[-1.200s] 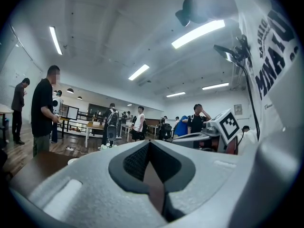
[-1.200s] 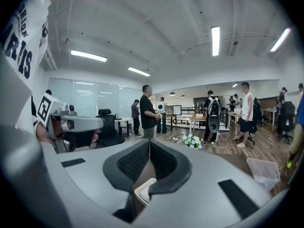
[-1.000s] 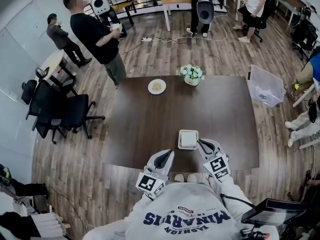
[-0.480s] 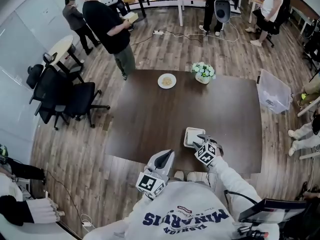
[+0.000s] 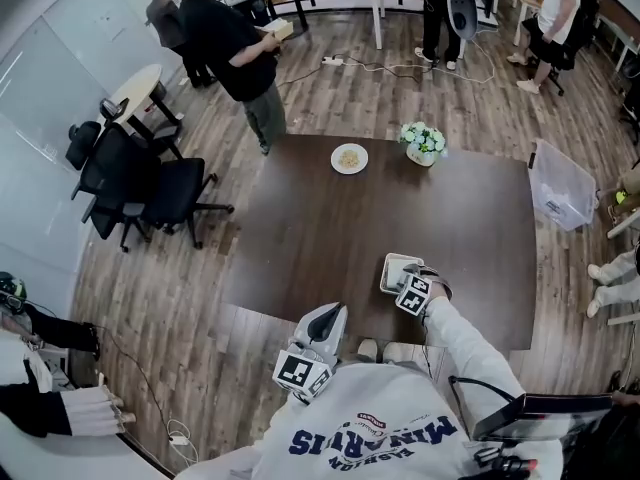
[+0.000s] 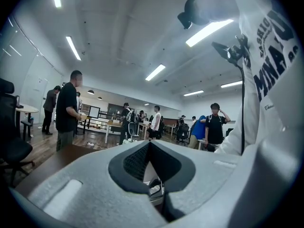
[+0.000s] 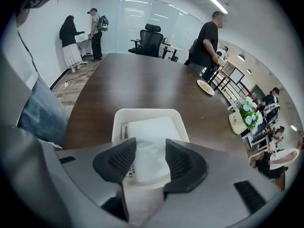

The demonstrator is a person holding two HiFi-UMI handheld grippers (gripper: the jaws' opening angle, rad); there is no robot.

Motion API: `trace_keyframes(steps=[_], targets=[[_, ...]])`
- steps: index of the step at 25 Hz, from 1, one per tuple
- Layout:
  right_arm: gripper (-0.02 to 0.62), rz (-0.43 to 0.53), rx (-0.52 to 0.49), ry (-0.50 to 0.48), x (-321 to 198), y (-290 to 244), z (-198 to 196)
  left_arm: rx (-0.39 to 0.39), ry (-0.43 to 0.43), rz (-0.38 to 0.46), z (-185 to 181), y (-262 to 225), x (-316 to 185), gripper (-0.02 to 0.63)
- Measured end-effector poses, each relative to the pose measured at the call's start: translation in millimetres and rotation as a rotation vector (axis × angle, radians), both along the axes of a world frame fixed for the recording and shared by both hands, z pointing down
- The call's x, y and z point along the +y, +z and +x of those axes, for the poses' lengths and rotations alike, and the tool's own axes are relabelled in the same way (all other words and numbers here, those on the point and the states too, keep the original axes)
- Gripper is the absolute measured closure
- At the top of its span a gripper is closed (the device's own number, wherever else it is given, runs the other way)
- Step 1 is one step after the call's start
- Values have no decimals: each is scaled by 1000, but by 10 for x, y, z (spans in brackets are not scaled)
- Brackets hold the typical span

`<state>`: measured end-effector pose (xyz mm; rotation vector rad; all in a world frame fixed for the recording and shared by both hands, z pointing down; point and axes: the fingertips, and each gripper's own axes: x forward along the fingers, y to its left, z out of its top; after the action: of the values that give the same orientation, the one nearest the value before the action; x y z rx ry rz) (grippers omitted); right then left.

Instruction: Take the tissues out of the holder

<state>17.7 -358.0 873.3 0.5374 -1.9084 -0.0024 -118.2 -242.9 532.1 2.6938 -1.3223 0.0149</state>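
On table [image 5: 320, 228]: one holder [image 7: 142, 112]; one tissue stack [image 7: 149, 132]; right gripper [image 7: 150, 156] opening astride stack; left gripper [image 6: 149, 146] closed

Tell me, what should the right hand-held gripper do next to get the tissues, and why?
Probably dip the right hand-held gripper a little lower. Its jaws are opening right above the tissues, which lie in the white holder, and nothing is pinched yet.

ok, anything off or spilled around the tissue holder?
Nothing stands out. The holder sits flat on the table, with the tissues stacked inside and nothing spilled. The right gripper has its jaws opening, the tissues between them but not pinched.
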Motion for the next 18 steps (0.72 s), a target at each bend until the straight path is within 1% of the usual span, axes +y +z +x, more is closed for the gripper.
trace_keyframes(steps=[3,6,9,14,18], targets=[[414,-14,31,-37,1,41,-21,1,-10,1,-28,5,-8,601],[466,-19,55,-65,3,62,-47,3,-15,6,-46,-3,-27,601],[496,-23,59,-62,1,55,-27,5,-16,11,-26,-27,-36,601],[526,-12,49,-52,18,43,-5,4,-11,16,3,-24,-15,601],[550,-27,38,-31,42,56,2,3,-9,16,-20,13,33,601]])
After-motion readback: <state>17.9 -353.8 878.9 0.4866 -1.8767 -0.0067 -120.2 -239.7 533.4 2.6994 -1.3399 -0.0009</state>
